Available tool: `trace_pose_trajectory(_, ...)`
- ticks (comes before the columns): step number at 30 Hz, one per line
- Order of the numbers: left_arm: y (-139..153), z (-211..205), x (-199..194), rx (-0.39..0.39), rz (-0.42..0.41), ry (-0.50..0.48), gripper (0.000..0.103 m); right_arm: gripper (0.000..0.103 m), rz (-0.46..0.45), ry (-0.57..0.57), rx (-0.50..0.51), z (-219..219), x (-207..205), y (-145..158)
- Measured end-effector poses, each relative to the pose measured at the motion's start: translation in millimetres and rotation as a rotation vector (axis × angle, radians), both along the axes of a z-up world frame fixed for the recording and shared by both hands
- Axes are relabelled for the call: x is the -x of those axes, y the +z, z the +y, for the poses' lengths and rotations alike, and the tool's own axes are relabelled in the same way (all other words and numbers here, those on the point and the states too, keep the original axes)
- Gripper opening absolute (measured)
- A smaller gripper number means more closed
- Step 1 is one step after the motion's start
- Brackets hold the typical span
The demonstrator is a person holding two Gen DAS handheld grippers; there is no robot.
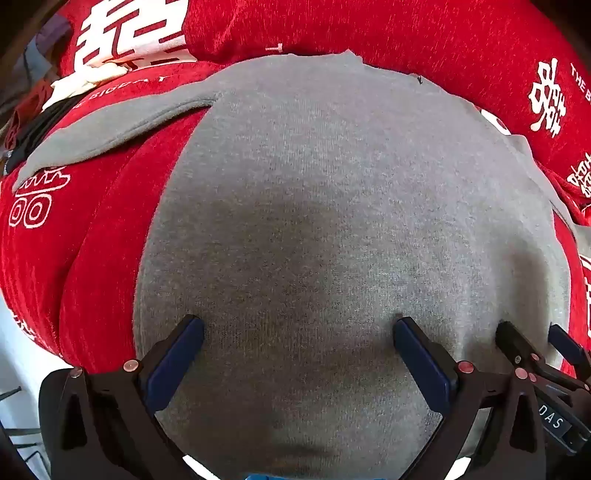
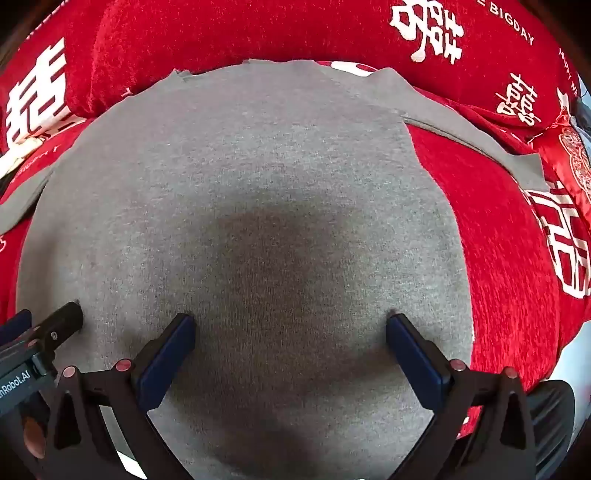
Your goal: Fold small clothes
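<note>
Both pairs of fingers stand spread wide, tips pointing steeply down at the cloth, pinching nothing. The left gripper and right gripper hover side by side over the near part of a grey top, which lies flat on a red blanket printed with white characters. One sleeve trails out left, another right. The knit looks light, soft and limp; it should bunch easily. Best hold, I'd say, is a thin pinch at hem corners or sleeve ends.
</note>
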State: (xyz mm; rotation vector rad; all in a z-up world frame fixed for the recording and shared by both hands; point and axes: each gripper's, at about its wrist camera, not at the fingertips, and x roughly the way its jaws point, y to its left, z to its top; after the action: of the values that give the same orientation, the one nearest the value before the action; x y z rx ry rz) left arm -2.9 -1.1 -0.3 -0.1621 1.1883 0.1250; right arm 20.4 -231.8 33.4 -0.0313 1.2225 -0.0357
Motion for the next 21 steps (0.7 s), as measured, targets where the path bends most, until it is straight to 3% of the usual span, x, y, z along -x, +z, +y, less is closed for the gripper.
trace_pose_trajectory(6, -5.5, -6.0, 2.8, -0.017, 0.012, 0.004, 0.103, 0.103, 0.035, -0.004, 0.003, 3.0, -3.0, -2.8)
trace_pose_trajectory(11, -3.9, 0.4, -4.2, 0.018, 0.066, 0.012, 0.103, 0.103, 0.079, -0.015, -0.011, 8.1, -9.0, -8.0)
trace_pose_trajectory(13, -5.3, 2.3, -4.9, 0.024, 0.08, 0.017, 0.103, 0.103, 0.067, -0.018, -0.013, 13.8, -12.0, -23.2)
trace_pose_trajectory(21, -7.3, 1.3, -7.2, 0.016, 0.108, 0.032, 0.103, 0.103, 0.097, 0.007, 0.005, 17.3, -18.6, -27.2)
